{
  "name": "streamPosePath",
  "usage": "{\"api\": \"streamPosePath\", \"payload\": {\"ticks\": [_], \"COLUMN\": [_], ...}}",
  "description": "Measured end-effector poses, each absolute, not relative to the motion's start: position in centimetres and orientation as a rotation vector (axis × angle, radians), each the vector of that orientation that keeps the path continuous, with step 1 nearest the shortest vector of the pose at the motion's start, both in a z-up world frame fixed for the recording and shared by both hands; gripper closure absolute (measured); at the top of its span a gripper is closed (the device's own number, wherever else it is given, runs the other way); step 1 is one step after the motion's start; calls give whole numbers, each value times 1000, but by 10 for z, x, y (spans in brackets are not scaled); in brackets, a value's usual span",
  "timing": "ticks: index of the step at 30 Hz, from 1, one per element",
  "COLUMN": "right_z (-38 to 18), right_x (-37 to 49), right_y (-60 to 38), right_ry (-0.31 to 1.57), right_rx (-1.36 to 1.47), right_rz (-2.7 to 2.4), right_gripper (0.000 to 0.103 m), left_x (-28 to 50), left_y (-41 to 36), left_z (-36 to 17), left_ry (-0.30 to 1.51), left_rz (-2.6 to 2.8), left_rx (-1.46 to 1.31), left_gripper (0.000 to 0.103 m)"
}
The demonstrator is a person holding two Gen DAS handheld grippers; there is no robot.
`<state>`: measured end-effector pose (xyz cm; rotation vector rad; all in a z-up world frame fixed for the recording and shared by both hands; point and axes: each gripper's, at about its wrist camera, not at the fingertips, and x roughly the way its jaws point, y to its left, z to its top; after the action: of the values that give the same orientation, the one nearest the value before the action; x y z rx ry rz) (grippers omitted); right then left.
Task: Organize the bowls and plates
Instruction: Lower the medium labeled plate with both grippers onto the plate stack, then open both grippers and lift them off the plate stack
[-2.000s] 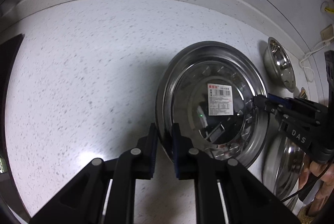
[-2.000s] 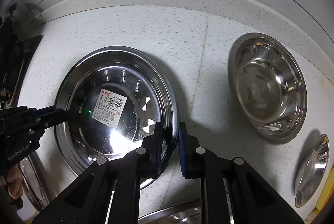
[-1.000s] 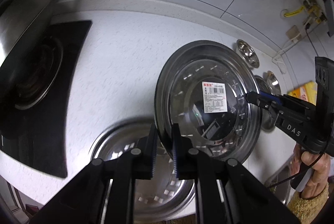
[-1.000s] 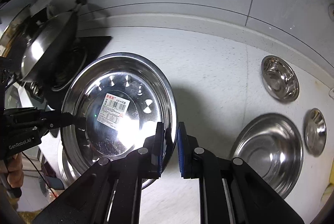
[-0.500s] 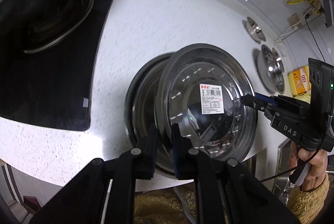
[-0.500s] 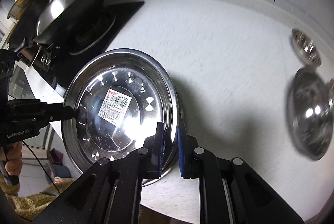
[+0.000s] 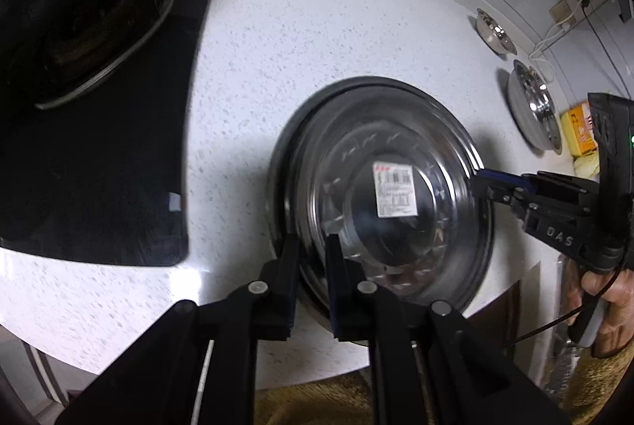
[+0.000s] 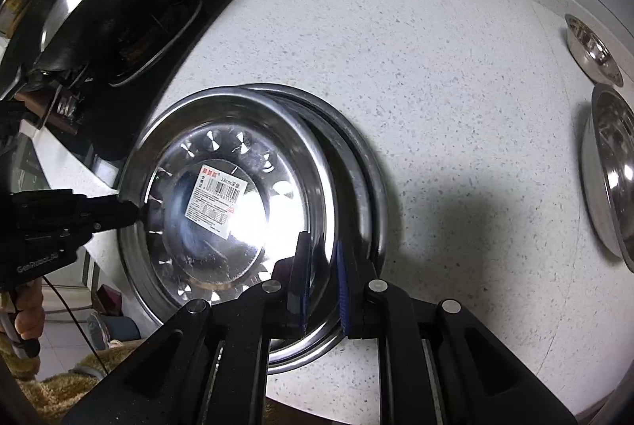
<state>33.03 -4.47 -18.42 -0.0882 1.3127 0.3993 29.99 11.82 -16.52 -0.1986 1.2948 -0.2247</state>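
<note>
Both tongs pinch opposite rim edges of the shiny round steel plate with the white barcode sticker (image 8: pixel 222 199): the left gripper (image 7: pixel 313 266) near the stove side, the right gripper (image 8: pixel 323 278) opposite. Carried over from farther right in the last two seconds, the plate now hangs just over a larger steel plate (image 8: pixel 368 171) on the speckled white countertop (image 8: pixel 436 76), nearly nested. Two steel bowls (image 8: pixel 610 167) sit apart and look empty.

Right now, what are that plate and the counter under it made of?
Plate: looks like polished stainless steel, given its mirror glare and reflections; a paper barcode label is stuck inside. Counter: white speckled stone or composite, smooth finish; which one I can't tell.
</note>
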Motion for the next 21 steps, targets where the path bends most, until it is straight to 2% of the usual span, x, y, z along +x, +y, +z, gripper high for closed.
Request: {"api": "streamPosePath", "payload": {"ticks": [11,14,16,18,19,20,21], "right_z": [-169,-160,-155,-151,-149,-146,-144], "right_x": [323,318,317,314,313,312,310], "right_y": [-57,-74,-81,-90,-93,-99,-104], "right_ry": [1260,1238,1226,1210,1203,1192,1188], "right_rx": [-36,0,21,48,57,71,85], "right_rz": [370,363,352,336,331,324,316], "right_gripper": [91,89,80,62,59,56,49], "left_x": [296,293,292,291,291,290,289], "left_y": [126,129,130,130,130,131,132], "left_z": [-154,-147,-144,-143,-142,-141,-139], "left_ry": [1229,1204,1198,1196,1194,1192,1188], "left_rz": [-271,-288,-298,-309,-323,-336,-348], "left_rx": [-204,-212,-215,-218,-222,-227,-234], "left_gripper": [90,90,90,90,90,88,82]}}
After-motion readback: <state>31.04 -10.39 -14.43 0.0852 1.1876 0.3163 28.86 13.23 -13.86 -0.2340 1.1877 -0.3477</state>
